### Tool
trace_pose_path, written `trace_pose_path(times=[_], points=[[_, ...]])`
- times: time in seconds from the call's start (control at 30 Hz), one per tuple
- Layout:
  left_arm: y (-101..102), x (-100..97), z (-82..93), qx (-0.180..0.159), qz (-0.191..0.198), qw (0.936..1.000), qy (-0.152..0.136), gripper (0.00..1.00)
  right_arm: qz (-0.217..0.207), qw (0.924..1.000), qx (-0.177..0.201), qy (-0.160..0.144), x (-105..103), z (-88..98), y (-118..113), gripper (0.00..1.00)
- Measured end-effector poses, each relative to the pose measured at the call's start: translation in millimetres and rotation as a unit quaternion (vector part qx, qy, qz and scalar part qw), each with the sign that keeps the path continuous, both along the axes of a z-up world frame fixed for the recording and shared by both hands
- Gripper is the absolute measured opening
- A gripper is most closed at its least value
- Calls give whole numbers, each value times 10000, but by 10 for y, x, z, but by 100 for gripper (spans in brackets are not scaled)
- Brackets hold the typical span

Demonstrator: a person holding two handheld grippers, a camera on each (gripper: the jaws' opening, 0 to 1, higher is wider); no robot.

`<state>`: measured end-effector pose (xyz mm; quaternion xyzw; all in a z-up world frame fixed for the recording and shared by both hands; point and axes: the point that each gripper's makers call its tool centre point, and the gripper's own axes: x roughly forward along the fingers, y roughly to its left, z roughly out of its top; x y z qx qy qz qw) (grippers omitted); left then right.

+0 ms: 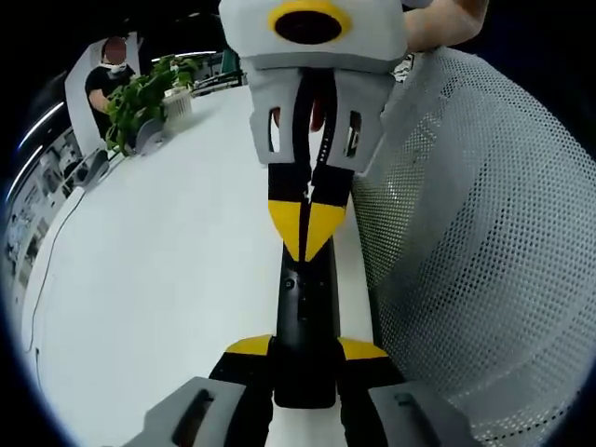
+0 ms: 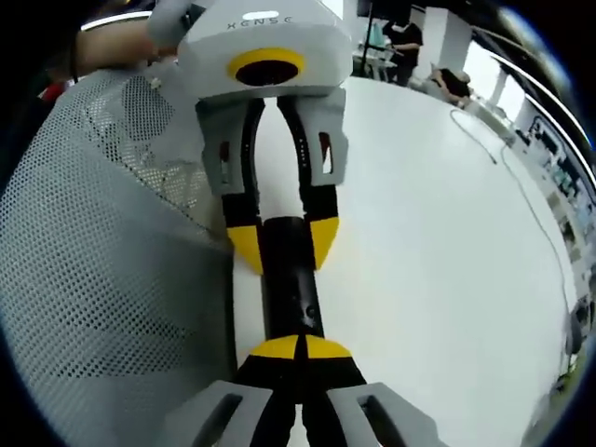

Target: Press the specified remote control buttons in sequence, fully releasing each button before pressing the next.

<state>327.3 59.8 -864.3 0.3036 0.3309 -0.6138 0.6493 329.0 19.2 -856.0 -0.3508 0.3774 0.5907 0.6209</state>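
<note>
A slim black remote control lies lengthwise between the two grippers, just above the white table. My left gripper is shut on its near end, one yellow-tipped jaw on each side. My right gripper comes in from the top of the left gripper view. Its jaws are shut together and the tips rest on the remote's button face. In the right gripper view, the right gripper sits tip-down on the remote, and the left gripper clamps the far end.
A grey mesh chair back stands right beside the remote and also appears in the right gripper view. A potted plant and a seated person are at the table's far end. A thin cable runs across the table.
</note>
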Motion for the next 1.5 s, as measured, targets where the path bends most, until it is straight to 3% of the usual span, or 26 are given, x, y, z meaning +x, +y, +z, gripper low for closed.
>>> trace_pose_path(times=[0.43, 0.53, 0.73, 1.1, 1.4, 1.5], points=[[-3, 0, 4, -77, 17, 10000, 4, 26, 166, 9989, -422, -98, -30, -23, -17, 0], [-3, -1, 3, -83, 5, 10000, -1, 26, 175, 9992, -344, -105, -19, -18, -42, 0], [-7, 0, -1, -88, 3, 10000, -8, 26, -179, 9993, 31, 320, -6, 8, -42, 0], [-7, 2, -3, -92, 3, 10000, -7, 26, -262, 9993, -81, 251, -12, 9, -136, 0], [-6, 0, -5, -77, -2, 10000, -10, 26, -36, 9994, -308, -125, -20, -12, -112, 0], [-8, -2, -4, -79, 0, 10000, -9, 26, -324, 9993, -176, 91, -1, -2, -121, 0]])
